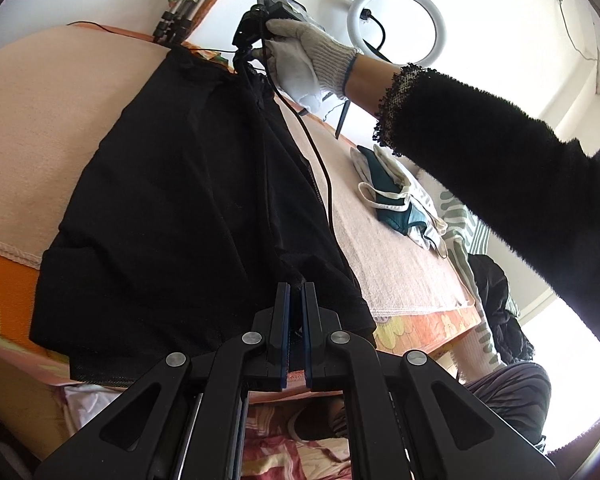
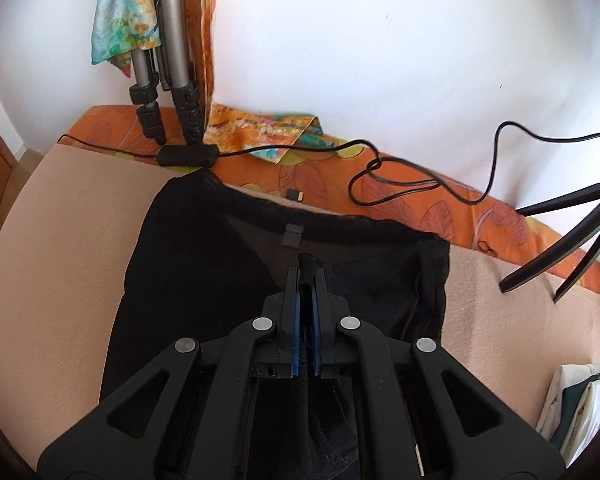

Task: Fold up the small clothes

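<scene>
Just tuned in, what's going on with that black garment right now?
A person is folding a black garment on a beige towel. The right gripper is shut on a fold of its fabric. The left gripper is shut on its near edge. A few other small clothes lie to the side.

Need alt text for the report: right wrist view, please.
The right gripper is shut on a fold of a black garment spread over a beige towel. Behind lie an orange floral cover, black cables and tripod legs.
</scene>
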Motion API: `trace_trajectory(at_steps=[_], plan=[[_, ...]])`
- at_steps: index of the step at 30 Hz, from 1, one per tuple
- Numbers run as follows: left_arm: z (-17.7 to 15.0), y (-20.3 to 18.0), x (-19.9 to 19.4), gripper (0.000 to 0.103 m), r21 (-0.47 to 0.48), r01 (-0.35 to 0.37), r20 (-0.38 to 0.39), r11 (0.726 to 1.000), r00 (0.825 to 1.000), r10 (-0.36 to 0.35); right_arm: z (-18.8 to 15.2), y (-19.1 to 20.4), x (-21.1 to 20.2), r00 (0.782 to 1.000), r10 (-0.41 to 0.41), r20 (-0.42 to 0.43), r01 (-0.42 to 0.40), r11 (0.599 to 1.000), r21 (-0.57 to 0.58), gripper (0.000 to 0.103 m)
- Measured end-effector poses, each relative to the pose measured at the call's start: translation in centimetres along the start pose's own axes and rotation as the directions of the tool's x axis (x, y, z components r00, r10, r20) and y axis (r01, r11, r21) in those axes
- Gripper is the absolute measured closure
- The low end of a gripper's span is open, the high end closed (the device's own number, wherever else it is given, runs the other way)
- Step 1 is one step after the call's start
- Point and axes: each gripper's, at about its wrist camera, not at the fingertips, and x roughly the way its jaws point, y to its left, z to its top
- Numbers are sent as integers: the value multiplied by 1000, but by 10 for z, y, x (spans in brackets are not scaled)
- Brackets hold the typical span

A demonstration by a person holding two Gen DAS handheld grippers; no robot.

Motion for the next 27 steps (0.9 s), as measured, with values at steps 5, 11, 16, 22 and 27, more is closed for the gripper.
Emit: trace_trajectory(at_steps=[5, 11, 16, 22, 27], plan=[[5, -6, -11, 89, 53, -30, -5, 998, 1000, 30, -13, -13, -54, 996, 39, 82, -38, 999, -16, 39], [14, -11, -51, 70, 114, -59, 43, 992, 998, 54, -52, -50, -150, 974, 155, 167, -171, 981, 88, 39], [30, 10, -82, 59, 123, -123, 24, 985, 992, 121, -126, -73, -209, 964, 198, 177, -216, 973, 86, 39], [54, 45, -82, 59, 31, -106, -161, 994, 981, 110, -225, -78, -229, 965, 224, 140, -238, 966, 99, 39], [62, 51, -72, 59, 93, -160, -199, 983, 964, 175, -288, -74, -221, 958, 273, 91, -283, 950, 132, 39]])
